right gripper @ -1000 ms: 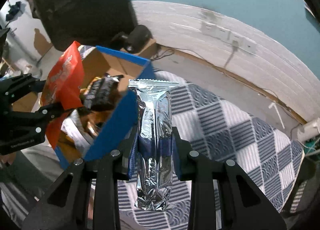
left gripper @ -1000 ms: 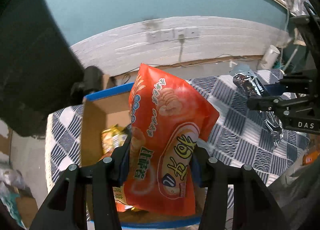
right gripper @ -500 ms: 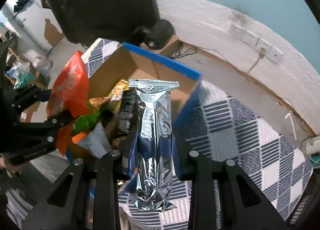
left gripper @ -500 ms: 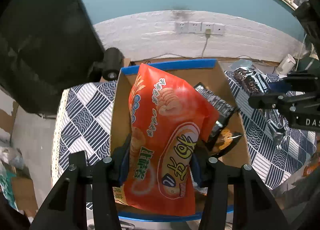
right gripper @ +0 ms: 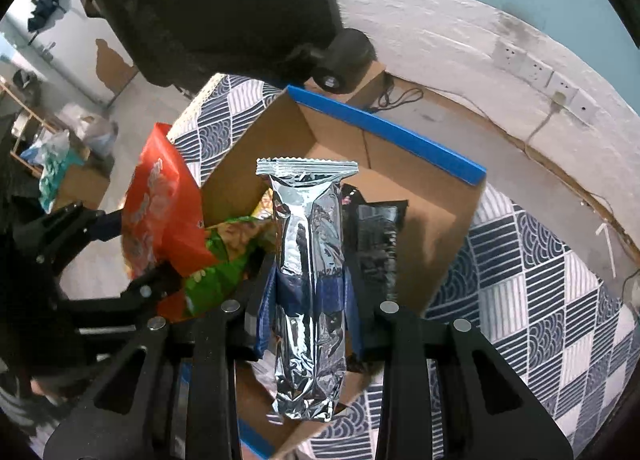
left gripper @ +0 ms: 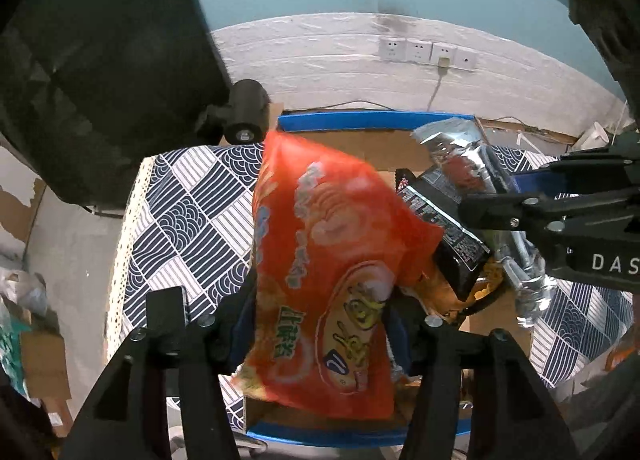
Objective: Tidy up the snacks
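My left gripper (left gripper: pixel 320 324) is shut on a large orange snack bag (left gripper: pixel 332 268) and holds it over the cardboard box with a blue rim (left gripper: pixel 376 116). My right gripper (right gripper: pixel 308 300) is shut on a silver foil packet (right gripper: pixel 310 260) and holds it upright above the same box (right gripper: pixel 384 128). The box holds a black packet (right gripper: pixel 376 236), a green bag (right gripper: pixel 224 260) and other snacks. The right gripper and silver packet (left gripper: pixel 472 156) show at the right of the left wrist view. The orange bag (right gripper: pixel 164 208) and left gripper show at the left of the right wrist view.
The box sits on a table with a blue-and-white patterned cloth (left gripper: pixel 192 212), (right gripper: pixel 540 292). A black chair with a caster wheel (left gripper: pixel 246 116) stands behind the box's left corner. A white wall with sockets (left gripper: pixel 428 50) lies beyond. Clutter is on the floor at left (right gripper: pixel 60 168).
Both grippers have moved over the box with their packets. The right gripper and silver packet now hang above the box's inside. The orange bag looks blurred and tilted.
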The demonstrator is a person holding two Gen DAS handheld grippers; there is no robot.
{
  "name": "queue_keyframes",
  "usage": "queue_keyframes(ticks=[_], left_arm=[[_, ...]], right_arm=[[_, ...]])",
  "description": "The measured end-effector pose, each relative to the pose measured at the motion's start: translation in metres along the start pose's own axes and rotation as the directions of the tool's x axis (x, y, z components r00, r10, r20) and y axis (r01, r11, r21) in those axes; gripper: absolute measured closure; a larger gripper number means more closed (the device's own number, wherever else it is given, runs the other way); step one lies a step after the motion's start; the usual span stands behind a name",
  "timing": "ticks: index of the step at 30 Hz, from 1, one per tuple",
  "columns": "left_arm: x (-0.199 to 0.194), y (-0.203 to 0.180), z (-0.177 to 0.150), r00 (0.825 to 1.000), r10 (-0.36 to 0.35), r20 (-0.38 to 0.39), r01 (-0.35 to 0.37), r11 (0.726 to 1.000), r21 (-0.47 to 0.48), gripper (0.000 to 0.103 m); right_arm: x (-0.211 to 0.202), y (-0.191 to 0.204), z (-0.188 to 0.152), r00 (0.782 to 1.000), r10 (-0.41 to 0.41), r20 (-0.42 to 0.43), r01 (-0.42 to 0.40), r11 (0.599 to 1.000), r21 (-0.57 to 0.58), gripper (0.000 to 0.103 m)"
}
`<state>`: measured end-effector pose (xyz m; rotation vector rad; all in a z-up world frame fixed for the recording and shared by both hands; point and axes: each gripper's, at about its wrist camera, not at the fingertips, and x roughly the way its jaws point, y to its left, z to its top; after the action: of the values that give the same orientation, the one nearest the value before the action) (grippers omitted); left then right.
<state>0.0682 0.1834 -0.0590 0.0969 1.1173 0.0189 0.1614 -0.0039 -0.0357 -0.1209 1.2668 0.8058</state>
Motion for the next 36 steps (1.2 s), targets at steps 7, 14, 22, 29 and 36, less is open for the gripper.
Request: queue_keyframes(ticks=[7, 14, 22, 29, 36], left_arm=[[-0.007, -0.002, -0.001, 1.0, 0.015, 0.001, -0.015, 1.0, 0.011, 0.037], [-0.03, -0.004, -0.002, 0.998, -0.006, 0.055, 0.006, 1.0, 0.001, 0.027], [-0.056, -0.013, -0.006, 0.995, -0.031, 0.095, 0.033, 0.999, -0.019, 0.023], [-0.075, -0.021, -0.014, 0.991, 0.013, 0.136, -0.012, 1.0, -0.007, 0.023], [-0.096, -0.032, -0.023, 0.978, 0.067, 0.199, -0.069, 0.998, 0.006, 0.015]], right_arm=[[-0.015, -0.001, -0.002, 0.999, -0.006, 0.033, 0.006, 1.0, 0.006, 0.054], [-0.041, -0.01, -0.014, 0.997, -0.04, 0.071, 0.04, 0.999, 0.01, 0.046], [-0.072, -0.018, -0.036, 0.99, -0.081, 0.112, 0.081, 0.997, 0.005, 0.041], [-0.102, -0.019, -0.054, 0.981, -0.109, 0.163, 0.114, 0.993, -0.022, 0.037], [-0.12, -0.019, -0.072, 0.975, -0.106, 0.198, 0.117, 0.992, -0.046, 0.033]])
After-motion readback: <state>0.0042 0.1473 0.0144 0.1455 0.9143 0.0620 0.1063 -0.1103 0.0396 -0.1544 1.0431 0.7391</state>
